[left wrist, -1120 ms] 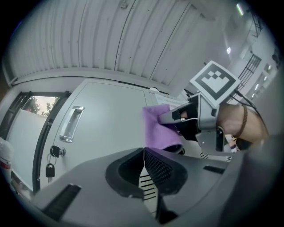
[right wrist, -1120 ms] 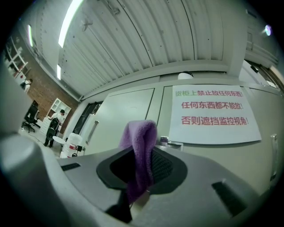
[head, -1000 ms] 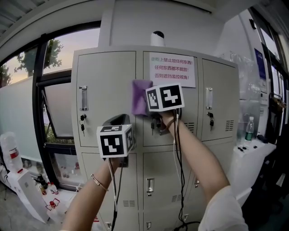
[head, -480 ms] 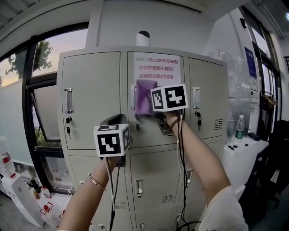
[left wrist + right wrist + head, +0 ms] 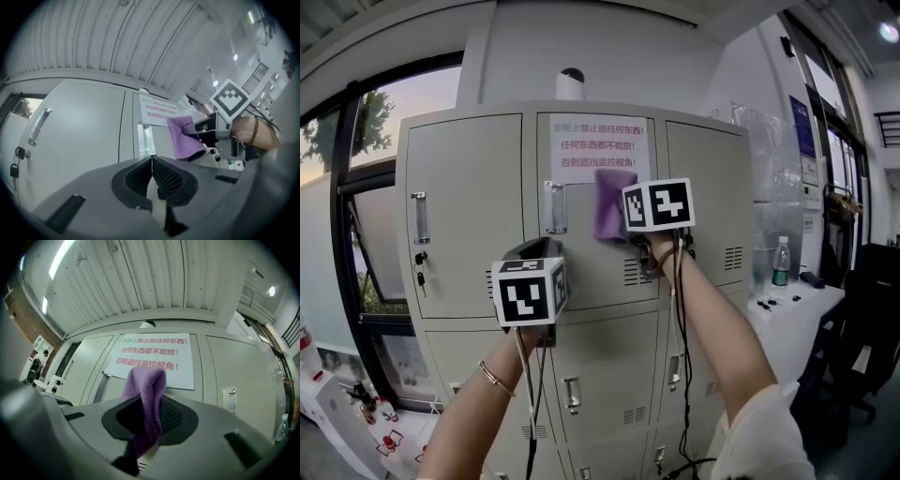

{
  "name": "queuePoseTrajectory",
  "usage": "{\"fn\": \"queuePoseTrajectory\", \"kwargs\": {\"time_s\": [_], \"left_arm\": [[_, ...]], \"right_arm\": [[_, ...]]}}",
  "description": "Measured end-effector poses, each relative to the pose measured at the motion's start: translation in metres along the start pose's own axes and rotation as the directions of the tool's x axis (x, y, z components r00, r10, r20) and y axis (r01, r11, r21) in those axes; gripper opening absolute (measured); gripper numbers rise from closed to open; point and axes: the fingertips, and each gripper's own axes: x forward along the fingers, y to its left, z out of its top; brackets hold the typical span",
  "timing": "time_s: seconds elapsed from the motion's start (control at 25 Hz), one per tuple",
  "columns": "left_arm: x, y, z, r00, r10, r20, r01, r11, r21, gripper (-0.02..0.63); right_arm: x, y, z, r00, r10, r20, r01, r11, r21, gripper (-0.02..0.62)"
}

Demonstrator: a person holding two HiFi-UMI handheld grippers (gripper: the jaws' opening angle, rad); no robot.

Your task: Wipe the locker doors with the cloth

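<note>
Purple cloth pinched tight in our right gripper, against the middle door just under the sign. Our left gripper is closed on nothing, lower left of the sign. We risk snagging the sign's edge and peeling it. Right gripper view shows the pinch; head view's cube hides it.

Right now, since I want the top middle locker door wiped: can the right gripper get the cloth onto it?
Probably yes. The right gripper holds the purple cloth close to the top middle locker door, at the paper notice's lower edge; nothing stands between; the left gripper sits lower.
</note>
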Motion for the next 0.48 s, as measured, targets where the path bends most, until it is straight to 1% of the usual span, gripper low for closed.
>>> {"fn": "queuePoseTrajectory", "kwargs": {"time_s": [0.32, 0.48], "left_arm": [[0.003, -0.011, 0.004, 1.0, -0.01, 0.004, 0.01, 1.0, 0.001, 0.008], [0.005, -0.014, 0.002, 1.0, -0.013, 0.002, 0.013, 1.0, -0.002, 0.008]], "right_arm": [[-0.014, -0.066, -0.016, 0.993, -0.118, -0.013, 0.119, 0.992, 0.034, 0.074], [-0.02, -0.087, -0.023, 0.988, -0.155, -0.019, 0.156, 0.986, 0.054, 0.075]]}}
